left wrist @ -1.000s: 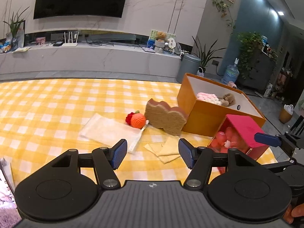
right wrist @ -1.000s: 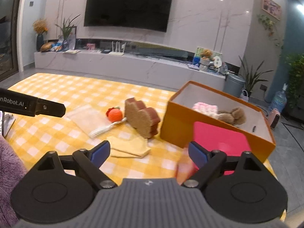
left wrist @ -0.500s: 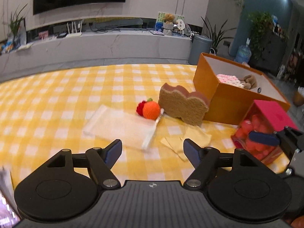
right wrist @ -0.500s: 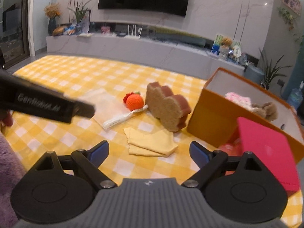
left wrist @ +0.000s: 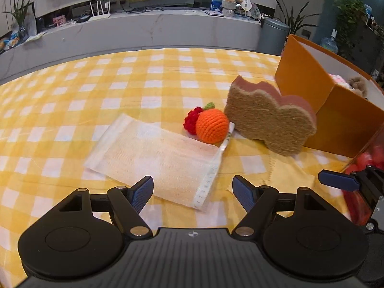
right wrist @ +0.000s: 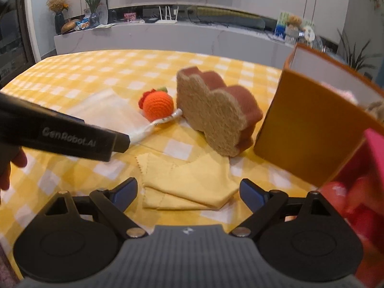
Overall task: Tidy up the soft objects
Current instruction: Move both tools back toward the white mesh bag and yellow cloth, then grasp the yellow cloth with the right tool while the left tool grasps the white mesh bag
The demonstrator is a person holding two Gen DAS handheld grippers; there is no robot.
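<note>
**A:** What's at your left gripper (left wrist: 193,190)?

**B:** My fingers are spread wide with nothing between them. Just past the tips and a little toward the left finger lies the pouch (left wrist: 157,159), flat on the checked cloth (left wrist: 72,91). Beyond its far corner sits the orange ball (left wrist: 212,126), a red knit bit (left wrist: 190,121) touching its left side. Ahead of the right finger the sponge (left wrist: 270,122) stands on edge, close against the orange box (left wrist: 340,120) further right.

**A:** And the right gripper (right wrist: 188,193)?

**B:** Also wide open, empty. The yellow rag (right wrist: 189,183) lies folded between and just beyond my fingertips. Further on stands the sponge (right wrist: 216,110), the ball (right wrist: 158,105) to its left. The box (right wrist: 309,129) is ahead of my right finger, a red container (right wrist: 360,192) nearer on that side. The left gripper's finger (right wrist: 64,135) crosses in from the left.
</note>
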